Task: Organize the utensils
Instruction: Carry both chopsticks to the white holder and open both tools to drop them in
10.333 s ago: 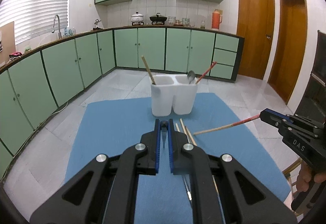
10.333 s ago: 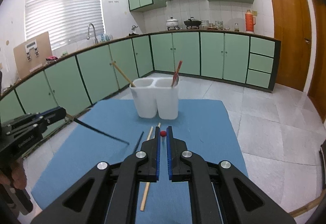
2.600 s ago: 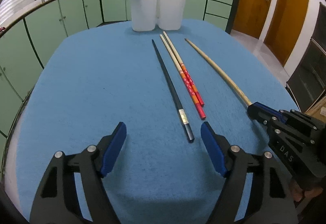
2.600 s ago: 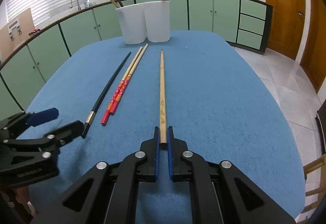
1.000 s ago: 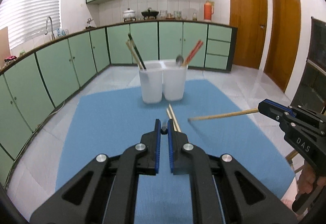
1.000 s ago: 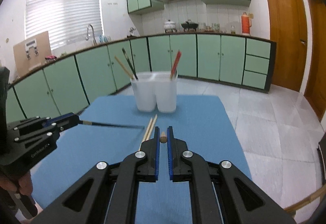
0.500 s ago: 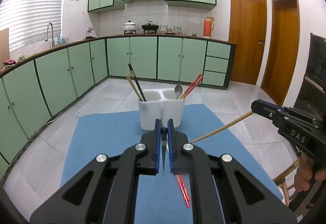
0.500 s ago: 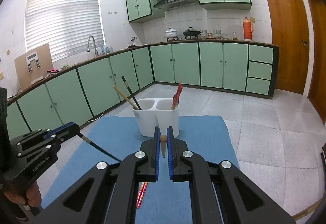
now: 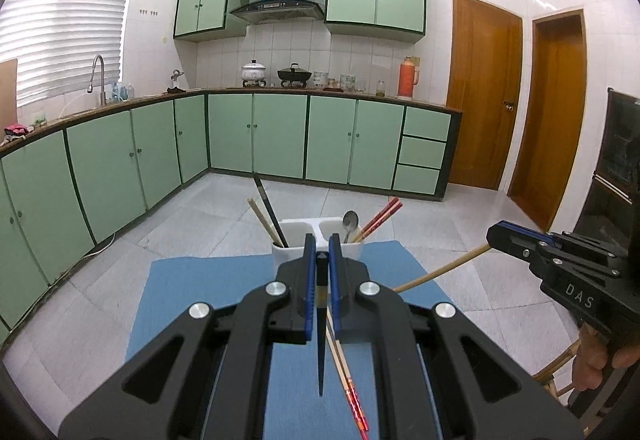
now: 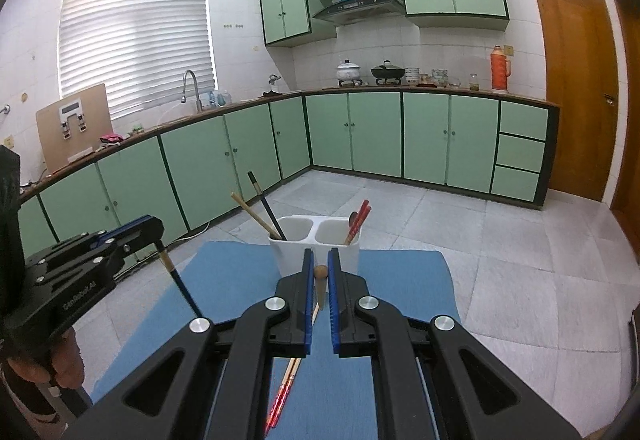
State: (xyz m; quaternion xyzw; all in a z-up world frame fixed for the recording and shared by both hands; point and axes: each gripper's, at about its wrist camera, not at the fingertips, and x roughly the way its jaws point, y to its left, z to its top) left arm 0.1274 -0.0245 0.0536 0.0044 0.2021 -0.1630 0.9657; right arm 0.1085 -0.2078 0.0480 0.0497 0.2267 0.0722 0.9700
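While both tools are hanging above the blue mat [image 9: 192,288], I am holding my left gripper [image 9: 319,254] clenched on the black chopstick [image 9: 320,352], its thin tip dangling toward the mat. I am keeping my right gripper [image 10: 318,272] clenched on the long wooden chopstick [image 9: 440,272], which is slanting down to the left. 2 red-ended chopsticks [image 9: 348,376] are lying on the mat beneath the tools. Beyond them, the white 2-compartment holder [image 10: 296,240] is carrying 2 chopsticks on its left side and a spoon [image 9: 350,221] with red chopsticks on its right.
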